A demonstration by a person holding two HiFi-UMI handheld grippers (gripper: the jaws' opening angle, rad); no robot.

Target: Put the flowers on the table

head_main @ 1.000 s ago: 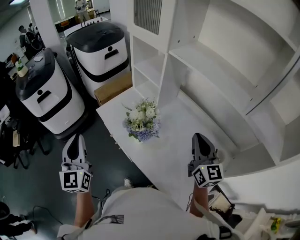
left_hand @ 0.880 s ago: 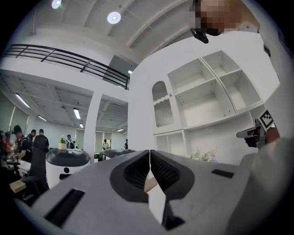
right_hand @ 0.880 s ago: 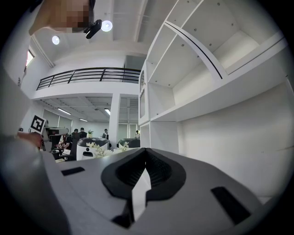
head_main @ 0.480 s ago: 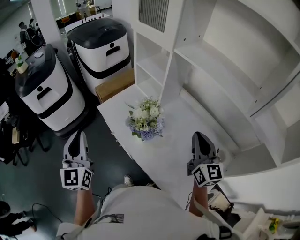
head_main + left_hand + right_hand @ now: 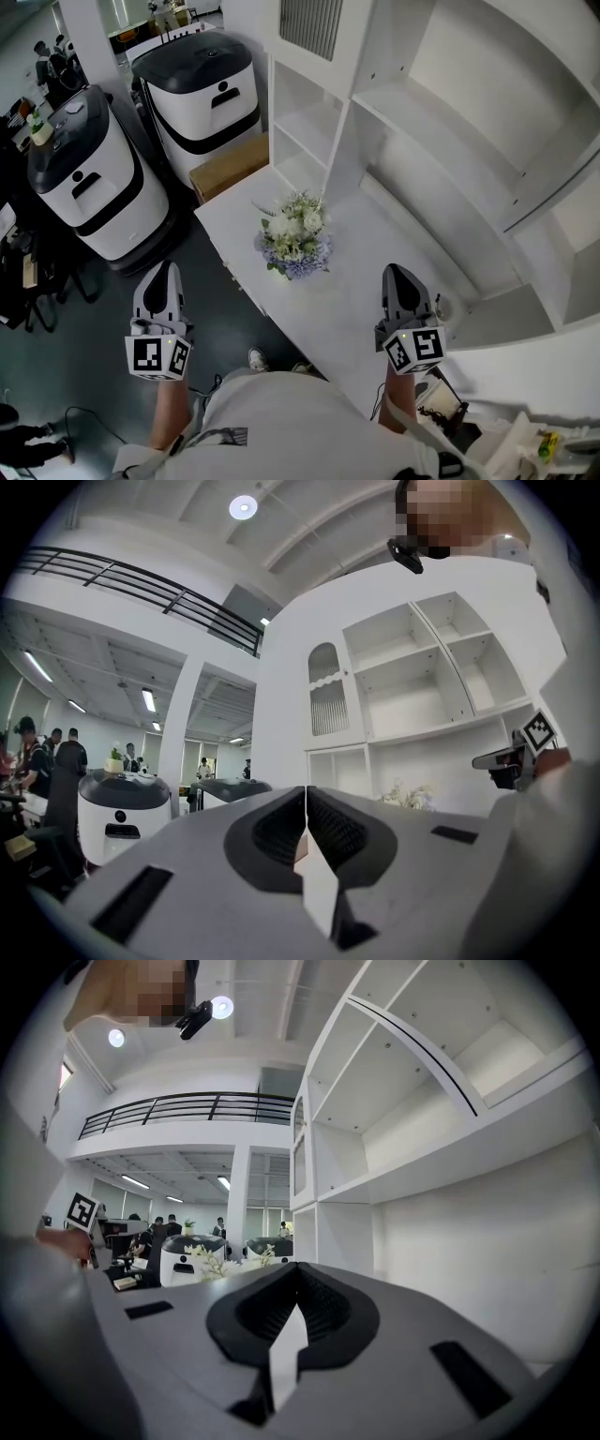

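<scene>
Beyond left gripper [image 5: 161,272] and right gripper [image 5: 395,273] lie flowers [image 5: 296,236].

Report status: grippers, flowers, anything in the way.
Left gripper jaws shut, empty; right gripper jaws shut, empty. Flowers resting on the white table, ahead of both grippers, untouched. Nothing between grippers and flowers.

Flowers [image 5: 296,236] are sitting on the white worktop [image 5: 375,281] near its left edge, close to the shelves [image 5: 441,84]. Left gripper [image 5: 160,277] hovers over the dark floor [image 5: 94,319], right gripper [image 5: 399,275] over the worktop, both well apart from the flowers. Cardboard box [image 5: 230,167] sits beside a white-and-black machine [image 5: 206,94].
</scene>
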